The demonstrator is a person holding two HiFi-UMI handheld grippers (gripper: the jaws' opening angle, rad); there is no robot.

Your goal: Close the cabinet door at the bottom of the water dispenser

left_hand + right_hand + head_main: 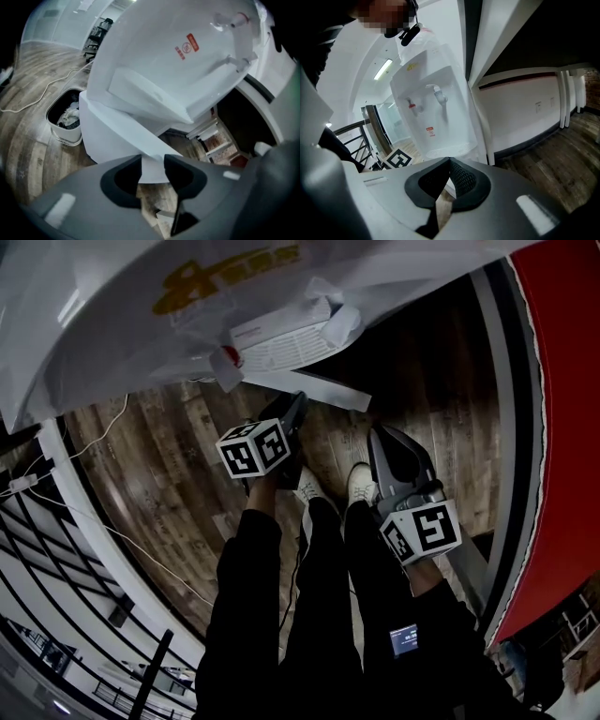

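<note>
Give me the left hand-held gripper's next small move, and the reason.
Probably swing the cabinet door shut, toward the dark open compartment. The left hand-held gripper has the door's edge filling the gap between its jaws, and the door stands well open from the water dispenser.

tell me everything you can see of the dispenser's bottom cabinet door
The door is a plain, flat white panel, plastic-looking, with no handle visible. It stands swung open from the base of the dispenser, baring the shelves inside. Its free lower edge sits in the left gripper, with the jaws pressing it from both sides.
</note>
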